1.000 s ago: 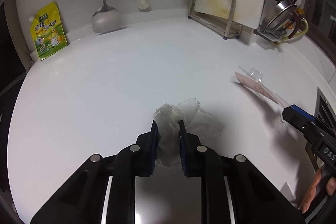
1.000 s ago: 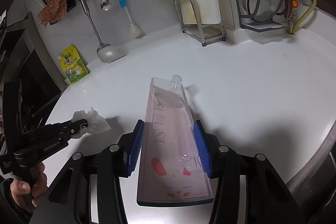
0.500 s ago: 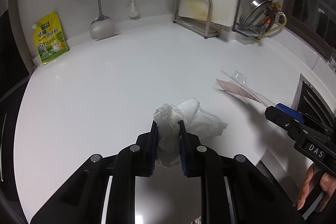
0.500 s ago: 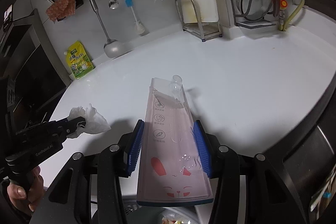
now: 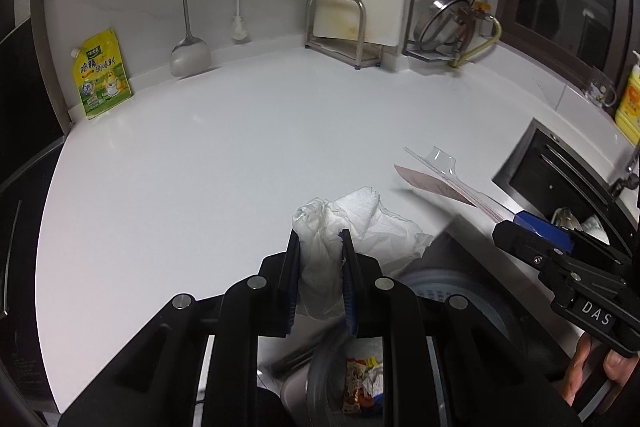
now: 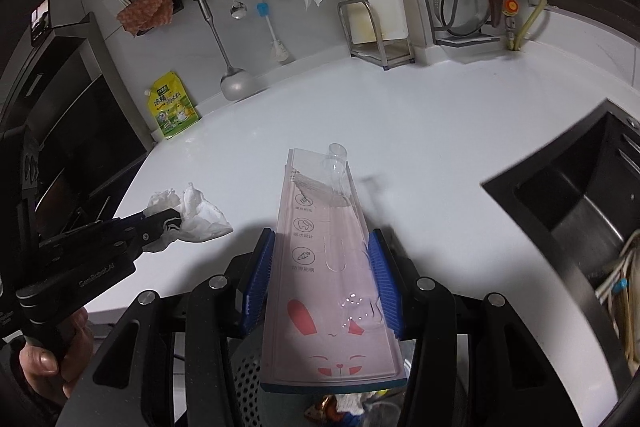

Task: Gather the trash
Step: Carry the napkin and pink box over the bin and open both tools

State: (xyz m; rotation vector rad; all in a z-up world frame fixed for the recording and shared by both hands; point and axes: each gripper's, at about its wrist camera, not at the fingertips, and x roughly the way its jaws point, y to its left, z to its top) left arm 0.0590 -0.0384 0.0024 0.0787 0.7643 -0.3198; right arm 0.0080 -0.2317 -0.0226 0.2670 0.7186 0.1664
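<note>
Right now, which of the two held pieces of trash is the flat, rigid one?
The pink rabbit-print package, flat and stiff between the right tongs. The other, in the left tongs, is a crumpled white tissue.

Crumpled white tissue (image 5: pixel 340 227), lower centre of the left view; flat pink rabbit-printed package (image 6: pixel 332 267), lower centre of the right view.

The right claw (image 5: pixel 532 227) carries "DAS" on its body. The left claw (image 6: pixel 168 223) reads roughly "GenRobot.AI". The yellow pouch (image 5: pixel 102 79), beside the ladle (image 5: pixel 188 55), bears Chinese print too small to read.
</note>
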